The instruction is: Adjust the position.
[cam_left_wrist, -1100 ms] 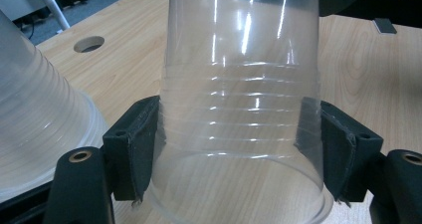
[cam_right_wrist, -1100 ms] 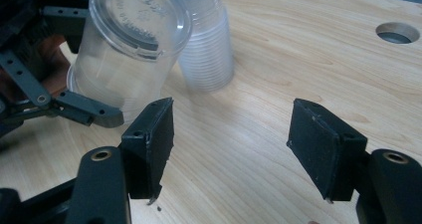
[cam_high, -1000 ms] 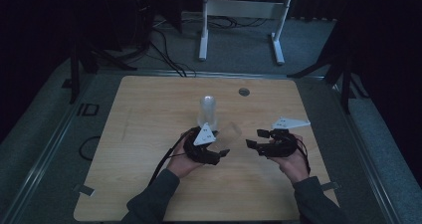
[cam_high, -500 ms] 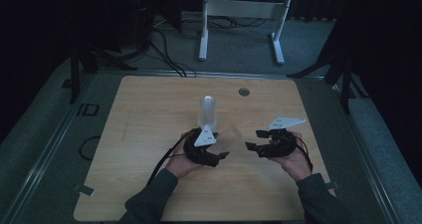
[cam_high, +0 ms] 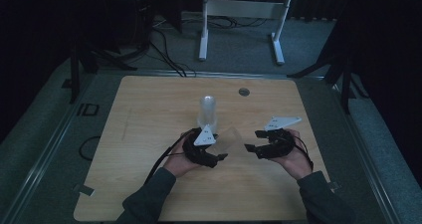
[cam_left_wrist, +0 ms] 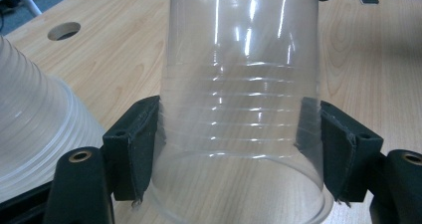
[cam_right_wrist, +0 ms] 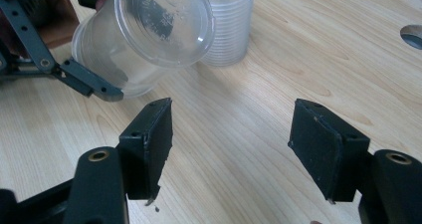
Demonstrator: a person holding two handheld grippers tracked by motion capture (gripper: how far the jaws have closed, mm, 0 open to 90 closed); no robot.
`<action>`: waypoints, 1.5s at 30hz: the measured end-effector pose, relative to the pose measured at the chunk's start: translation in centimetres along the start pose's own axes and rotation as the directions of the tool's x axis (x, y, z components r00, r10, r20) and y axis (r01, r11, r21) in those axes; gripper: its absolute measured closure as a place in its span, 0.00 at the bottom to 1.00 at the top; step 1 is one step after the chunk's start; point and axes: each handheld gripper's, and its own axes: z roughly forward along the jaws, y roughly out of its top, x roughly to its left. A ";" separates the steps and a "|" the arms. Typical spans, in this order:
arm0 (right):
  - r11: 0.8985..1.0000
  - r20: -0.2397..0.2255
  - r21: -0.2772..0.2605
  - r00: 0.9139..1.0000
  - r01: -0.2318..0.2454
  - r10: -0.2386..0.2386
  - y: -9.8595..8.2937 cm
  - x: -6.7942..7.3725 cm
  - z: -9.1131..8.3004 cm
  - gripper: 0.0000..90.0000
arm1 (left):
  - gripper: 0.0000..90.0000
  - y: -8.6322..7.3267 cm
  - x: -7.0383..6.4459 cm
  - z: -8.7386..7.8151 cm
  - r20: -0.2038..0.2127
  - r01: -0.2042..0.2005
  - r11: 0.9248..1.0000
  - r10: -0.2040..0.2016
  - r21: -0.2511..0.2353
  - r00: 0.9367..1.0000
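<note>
In the left gripper view, the left gripper (cam_left_wrist: 239,149) has its two black fingers (cam_left_wrist: 137,147) clamped on the ribbed sides of a clear plastic cup (cam_left_wrist: 244,84), one pad on each side; the cup's open mouth faces the camera and its far end is cut off by the top edge. Just beside it at the left edge stands a stack of cups (cam_left_wrist: 35,134), only part of its ribbed wall showing. From above, the left gripper (cam_high: 219,155) holds the cup (cam_high: 231,137) lying on its side above the wooden surface (cam_high: 149,114), pointing toward the right gripper (cam_high: 251,140), whose fingers stand well apart with nothing between them. In the right gripper view those open fingers (cam_right_wrist: 149,139) frame bare wood, and beyond them the held cup (cam_right_wrist: 149,40) shows its round base (some raised moulded marks are there, too small and faint to read). The stack (cam_high: 207,112) stands upright just beyond the left hand (cam_high: 179,162), near the middle of the surface. Farther back a small round hole (cam_high: 243,91) sits in the surface near its far edge. Beyond that, a white metal frame (cam_high: 244,22) and cables lie on the dim floor, hard to make out.
</note>
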 end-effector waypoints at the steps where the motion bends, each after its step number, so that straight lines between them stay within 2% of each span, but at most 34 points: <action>1: 1.000 0.002 0.011 1.000 0.010 -0.010 0.1 0.0 0.0 0.37 | 0.30 0.0 0.0 0.0 0.003 -0.002 1.000 0.002 0.005 1.000; 9: 0.998 0.005 0.047 0.999 0.052 -0.052 0.4 0.1 -0.1 0.37 | 0.30 0.0 0.2 -0.2 0.013 -0.007 1.000 0.007 0.012 1.000; 17: 0.989 0.008 0.104 0.994 0.107 -0.109 0.9 0.5 0.0 0.37 | 0.30 0.1 0.1 -0.2 0.028 -0.032 0.999 0.031 0.035 0.999; 32: 0.975 0.015 0.160 0.987 0.155 -0.160 1.4 0.9 0.0 0.36 | 0.30 0.5 0.5 -0.8 0.041 -0.042 0.998 0.040 0.045 0.998; 34: 0.970 0.012 0.173 0.985 0.168 -0.172 1.5 0.9 0.0 0.36 | 0.30 0.4 0.6 -0.9 0.039 -0.038 0.998 0.037 0.044 0.999; 45: 0.965 0.010 0.190 0.982 0.183 -0.188 1.7 1.0 0.2 0.36 | 0.30 0.7 0.8 -1.5 0.047 -0.055 0.996 0.052 0.068 0.998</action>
